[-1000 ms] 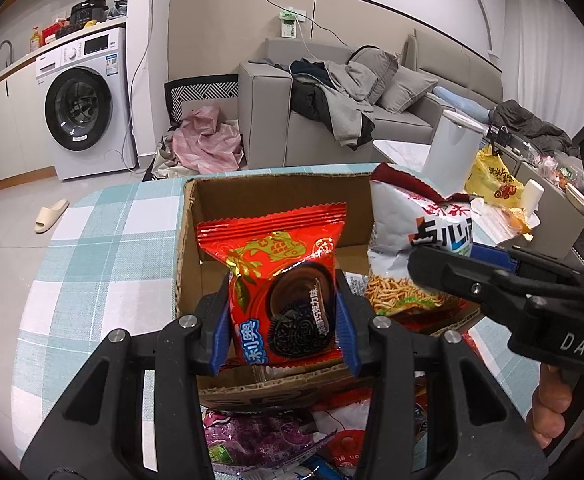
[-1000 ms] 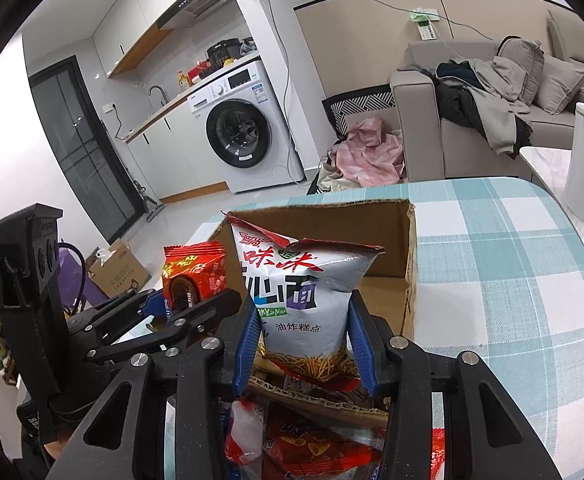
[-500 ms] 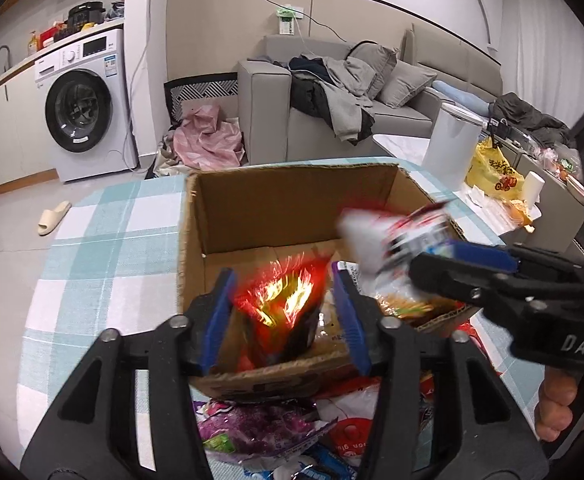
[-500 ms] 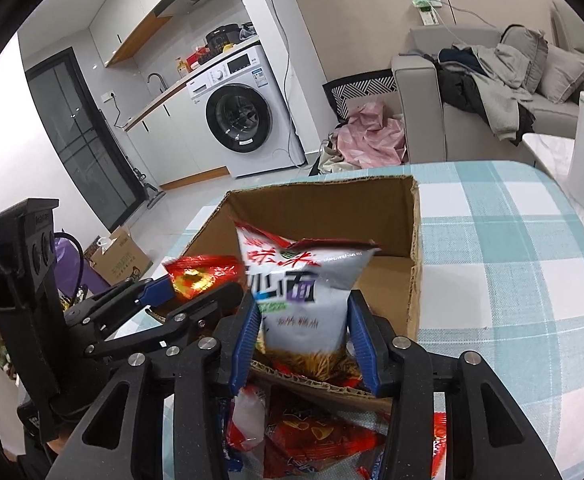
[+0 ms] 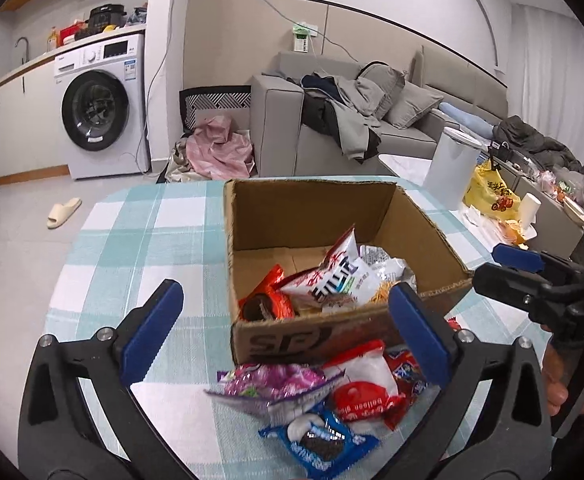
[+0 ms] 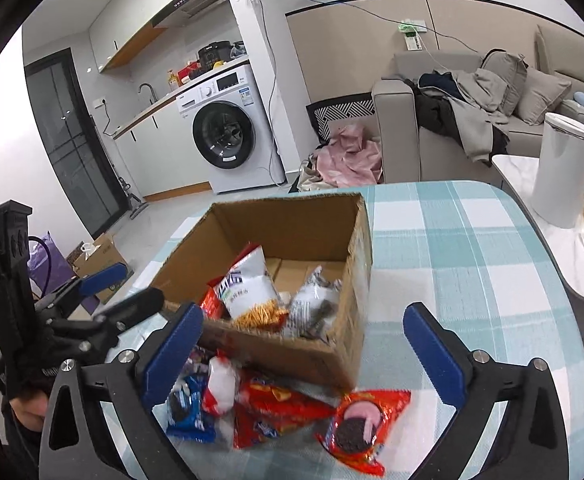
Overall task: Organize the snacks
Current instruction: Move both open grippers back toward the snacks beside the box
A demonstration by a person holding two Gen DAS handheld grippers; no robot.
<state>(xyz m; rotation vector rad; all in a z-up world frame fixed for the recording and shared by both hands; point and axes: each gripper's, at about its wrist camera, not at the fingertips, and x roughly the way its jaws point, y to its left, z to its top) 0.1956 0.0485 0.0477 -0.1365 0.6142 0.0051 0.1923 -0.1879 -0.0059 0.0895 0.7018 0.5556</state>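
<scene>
An open cardboard box (image 5: 315,332) (image 6: 355,248) stands on the checked tablecloth. Inside lie a red cookie pack (image 5: 268,300), a white noodle-snack bag (image 5: 331,276) (image 6: 248,284) and a grey-white packet (image 6: 311,304). In front of the box lie loose snacks: a purple bag (image 5: 268,386), a red-and-white pack (image 5: 363,388), a blue cookie pack (image 5: 319,440) (image 6: 186,408), a red bag (image 6: 276,408) and a red cookie pack (image 6: 359,428). My left gripper (image 5: 284,332) (image 6: 104,292) is open and empty before the box. My right gripper (image 6: 303,352) (image 5: 507,264) is open and empty too.
A white cylindrical bin (image 6: 563,168) and a yellow bag (image 5: 491,196) stand right of the table. A grey sofa (image 5: 355,120), a washing machine (image 5: 100,108) and a pink cloth heap (image 5: 220,152) lie beyond the table's far edge.
Both grippers opened and let go: the red cookie pack and the white noodle-snack bag dropped into the box. Both grippers drew back toward the near side of the box.
</scene>
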